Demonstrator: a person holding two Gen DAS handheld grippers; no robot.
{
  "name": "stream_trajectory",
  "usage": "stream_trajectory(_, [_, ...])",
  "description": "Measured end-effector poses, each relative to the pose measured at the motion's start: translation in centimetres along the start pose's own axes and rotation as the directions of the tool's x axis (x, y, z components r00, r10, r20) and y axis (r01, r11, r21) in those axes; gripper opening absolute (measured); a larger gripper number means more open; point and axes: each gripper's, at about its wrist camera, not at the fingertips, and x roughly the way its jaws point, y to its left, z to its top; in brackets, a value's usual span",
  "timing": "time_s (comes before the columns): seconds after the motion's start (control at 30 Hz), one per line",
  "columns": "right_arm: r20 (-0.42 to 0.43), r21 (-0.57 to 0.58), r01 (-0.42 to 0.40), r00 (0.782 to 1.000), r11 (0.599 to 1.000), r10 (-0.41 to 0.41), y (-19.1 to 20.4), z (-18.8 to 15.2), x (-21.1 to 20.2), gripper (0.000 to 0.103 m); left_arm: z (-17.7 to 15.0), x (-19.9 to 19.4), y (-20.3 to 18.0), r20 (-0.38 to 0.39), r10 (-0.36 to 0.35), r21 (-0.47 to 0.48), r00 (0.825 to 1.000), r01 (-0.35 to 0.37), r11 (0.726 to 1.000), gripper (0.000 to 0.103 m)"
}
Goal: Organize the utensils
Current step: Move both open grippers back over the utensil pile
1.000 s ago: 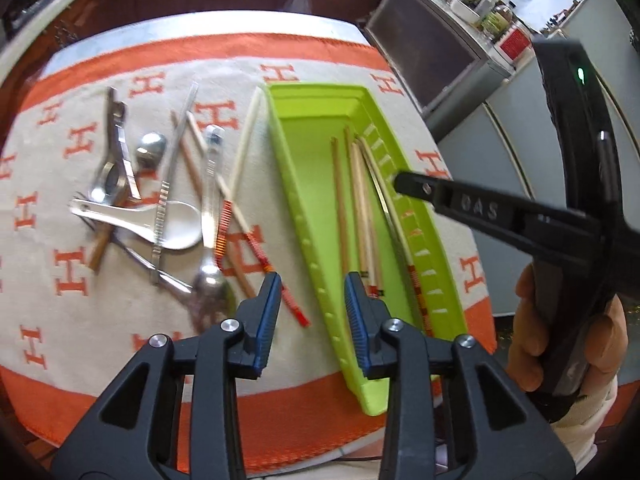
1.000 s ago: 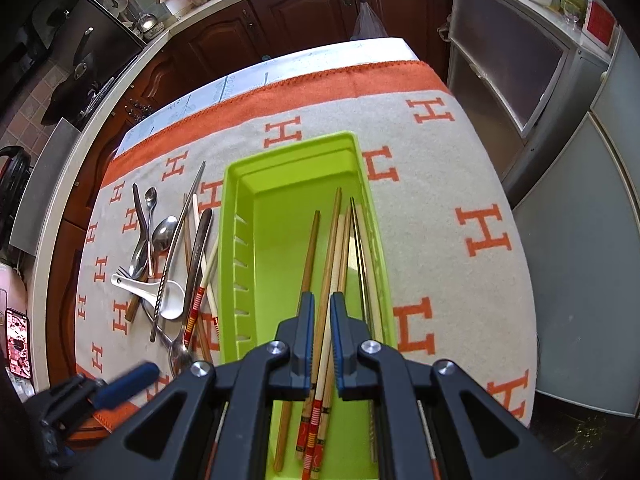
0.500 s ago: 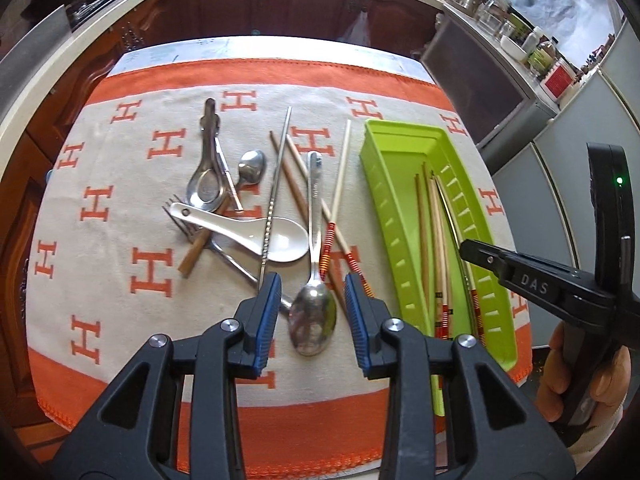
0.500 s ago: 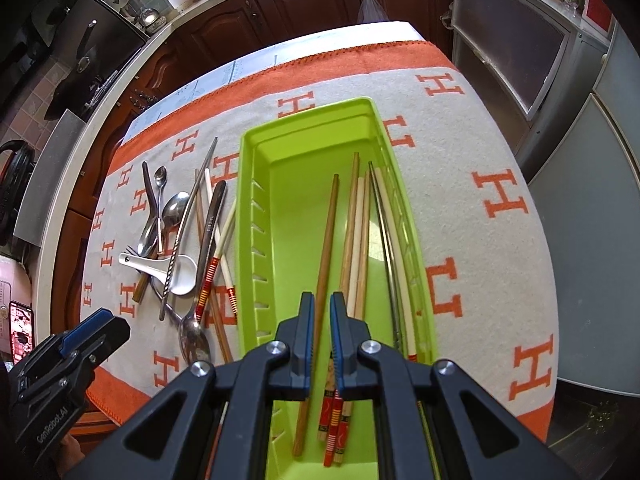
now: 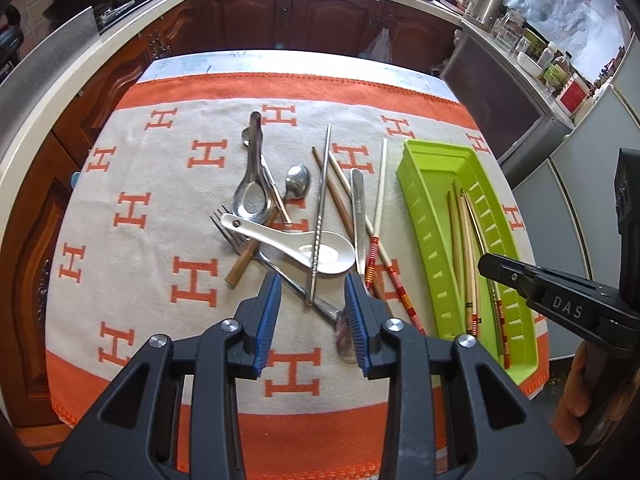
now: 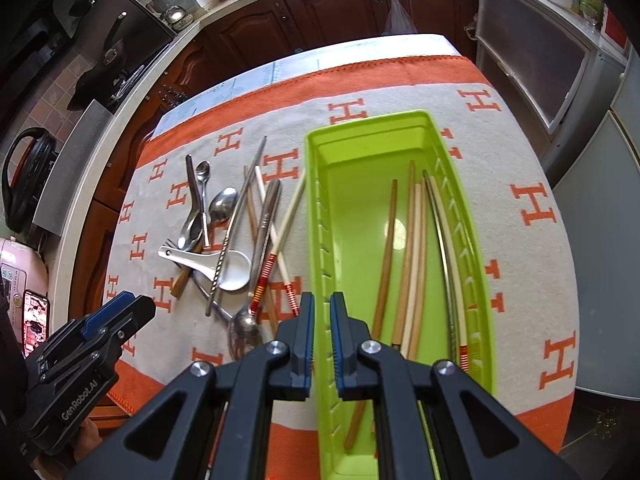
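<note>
A pile of utensils lies on the orange-and-cream cloth: a white ceramic spoon (image 5: 308, 246), steel spoons (image 5: 252, 196), a fork (image 5: 228, 226), a metal chopstick (image 5: 320, 216) and red-banded chopsticks (image 5: 374, 236). A lime green tray (image 5: 436, 240) to the right holds several chopsticks (image 6: 412, 256). My left gripper (image 5: 312, 316) is open and empty, above the pile's near end. My right gripper (image 6: 320, 340) is nearly shut and empty, above the tray's left wall (image 6: 320, 240).
The cloth (image 5: 160, 208) covers a small table; its edges drop off on all sides. Dark wood cabinets (image 5: 320, 16) stand behind. A counter with jars (image 5: 540, 52) and a grey cabinet (image 6: 560, 80) lie to the right.
My left gripper has swung left from the tray to over the utensil pile. My right gripper has shifted left toward the tray's left wall, still nearly shut and empty.
</note>
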Motion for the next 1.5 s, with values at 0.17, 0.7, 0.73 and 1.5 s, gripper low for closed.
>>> stream_trajectory(0.17, [-0.008,-0.015,-0.020,1.000,1.000,0.020,1.4,0.0,0.3,0.008,-0.1,0.1,1.6,0.007,0.037,-0.018,0.999,-0.036,0.999,0.030])
stream_trajectory(0.7, [-0.049,-0.043,-0.059,0.997,0.997,0.057,4.6,0.0,1.7,0.008,-0.6,1.4,5.2,-0.010,0.087,-0.055,0.996,-0.087,0.995,0.030])
stream_trajectory(0.73, [-0.051,-0.043,-0.062,0.997,0.997,0.060,4.7,-0.1,1.8,0.008,-0.7,1.4,5.3,-0.010,0.087,-0.055,0.996,-0.087,0.995,0.030])
stream_trajectory(1.5, [-0.101,0.025,-0.072,0.992,0.997,0.074,5.1,0.1,4.2,0.008,-1.3,2.6,8.1,-0.025,0.091,-0.083,0.996,-0.093,0.992,0.030])
